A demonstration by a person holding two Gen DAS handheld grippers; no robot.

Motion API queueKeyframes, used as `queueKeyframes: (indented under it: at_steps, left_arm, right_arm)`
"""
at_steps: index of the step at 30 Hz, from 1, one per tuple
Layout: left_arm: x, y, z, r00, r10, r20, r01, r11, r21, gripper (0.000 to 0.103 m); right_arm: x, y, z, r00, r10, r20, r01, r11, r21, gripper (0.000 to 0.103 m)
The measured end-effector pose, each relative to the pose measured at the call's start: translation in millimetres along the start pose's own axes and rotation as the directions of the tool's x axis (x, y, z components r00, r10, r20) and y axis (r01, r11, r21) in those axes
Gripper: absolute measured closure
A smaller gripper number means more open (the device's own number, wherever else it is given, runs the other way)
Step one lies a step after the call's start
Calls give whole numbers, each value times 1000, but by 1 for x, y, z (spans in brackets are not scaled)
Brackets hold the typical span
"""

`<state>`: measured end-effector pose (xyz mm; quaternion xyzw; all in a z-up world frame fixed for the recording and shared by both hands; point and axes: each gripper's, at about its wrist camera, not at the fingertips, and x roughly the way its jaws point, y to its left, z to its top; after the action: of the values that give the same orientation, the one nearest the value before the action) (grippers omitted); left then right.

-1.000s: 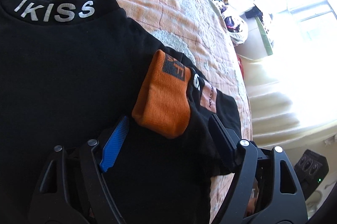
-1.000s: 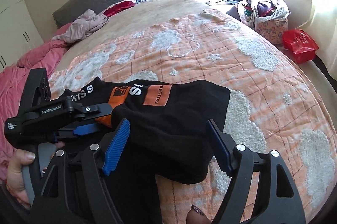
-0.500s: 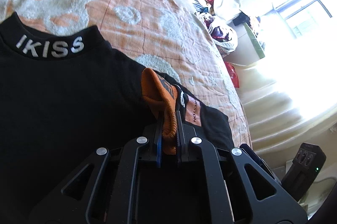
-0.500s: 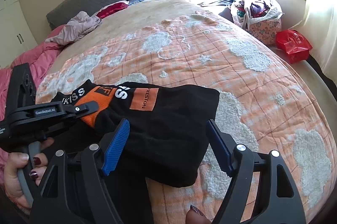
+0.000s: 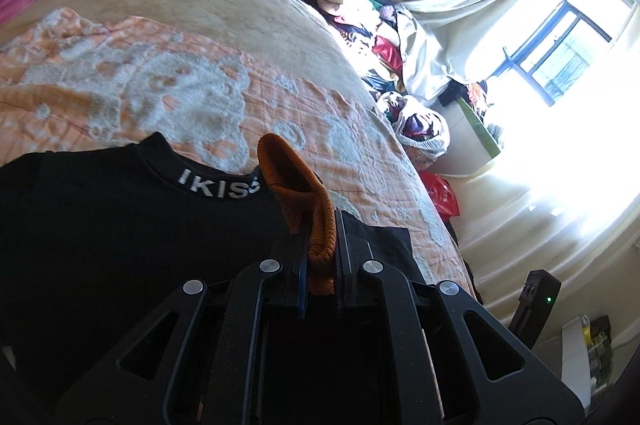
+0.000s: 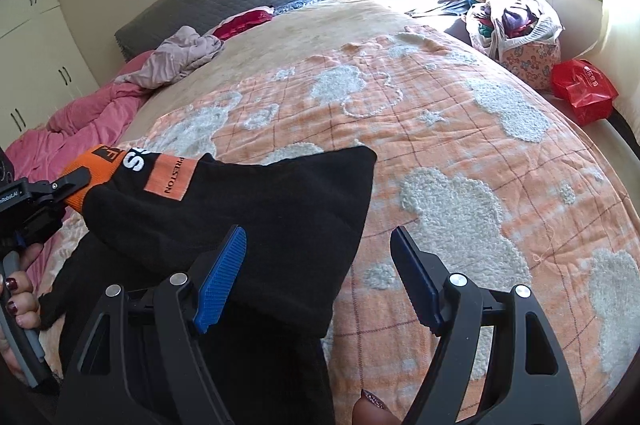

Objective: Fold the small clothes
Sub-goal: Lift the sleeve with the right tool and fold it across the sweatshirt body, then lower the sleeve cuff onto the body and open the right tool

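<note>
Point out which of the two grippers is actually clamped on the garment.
The left gripper: its jaws are pinched on the orange cuff of the black garment. The right gripper stands wide open, gripping nothing.

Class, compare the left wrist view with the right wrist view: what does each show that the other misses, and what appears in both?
Only the left wrist view shows the window and the white lettering on the black collar.

Only the right wrist view shows the open right claw, the cupboard doors, the hand holding the left tool, and the sleeve's printed patch.

Both show the left claw shut on the orange cuff, the black garment, the orange blanket and the red bag.
</note>
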<state>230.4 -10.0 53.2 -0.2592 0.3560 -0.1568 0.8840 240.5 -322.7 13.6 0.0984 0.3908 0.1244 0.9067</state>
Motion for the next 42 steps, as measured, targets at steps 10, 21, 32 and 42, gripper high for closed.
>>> queueKeyframes:
  at_steps: [10, 21, 32, 42]
  left_arm:
    - [-49, 37, -11, 993, 98, 63, -97, 995, -12, 100]
    - [-60, 78, -40, 984, 180, 15, -179, 983, -43, 99]
    - [-61, 74, -44, 963, 267, -20, -265, 961, 80, 97]
    - [-2, 88, -74, 913, 357, -199, -325, 929, 177, 74]
  right_arm:
    - [11, 21, -8, 1000, 2, -27, -4, 998, -57, 26]
    - [22, 37, -15, 999, -8, -51, 2, 994, -111, 26]
    - [34, 70, -25, 996, 36, -84, -52, 980, -193, 26]
    - [60, 60, -40, 975, -86, -205, 48, 982, -185, 26]
